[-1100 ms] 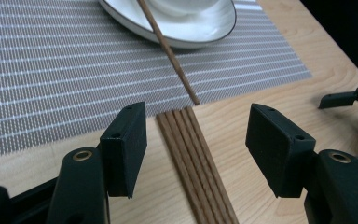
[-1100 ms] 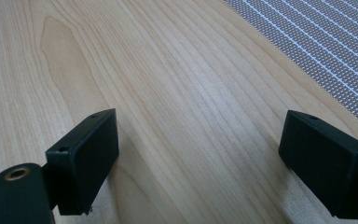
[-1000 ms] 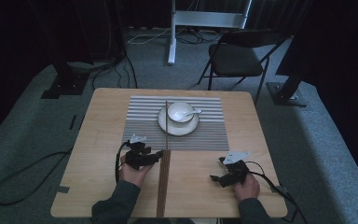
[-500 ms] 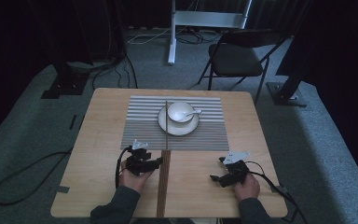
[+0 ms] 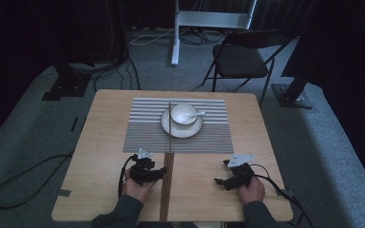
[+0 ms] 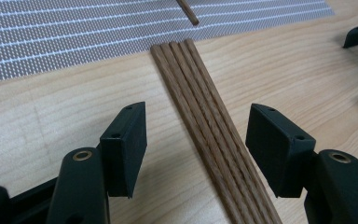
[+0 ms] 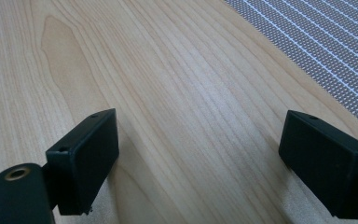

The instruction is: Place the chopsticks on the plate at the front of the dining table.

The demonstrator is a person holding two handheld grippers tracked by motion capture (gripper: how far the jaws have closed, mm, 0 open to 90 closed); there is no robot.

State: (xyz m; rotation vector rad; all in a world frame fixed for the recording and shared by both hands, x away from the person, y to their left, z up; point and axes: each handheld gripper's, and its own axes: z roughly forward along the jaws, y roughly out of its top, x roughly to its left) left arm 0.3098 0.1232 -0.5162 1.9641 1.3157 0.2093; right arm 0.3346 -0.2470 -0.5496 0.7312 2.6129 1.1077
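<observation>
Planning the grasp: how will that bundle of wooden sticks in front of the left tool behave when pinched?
The wooden sticks look stiff. They lie loose side by side, so they may spread or roll apart. The left tool straddles them, open.

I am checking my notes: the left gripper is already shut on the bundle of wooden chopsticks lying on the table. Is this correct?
Not quite. The left gripper is open: in the left gripper view its jaws stand on either side of the wooden chopsticks without touching them. The chopsticks do lie on the table.
</observation>
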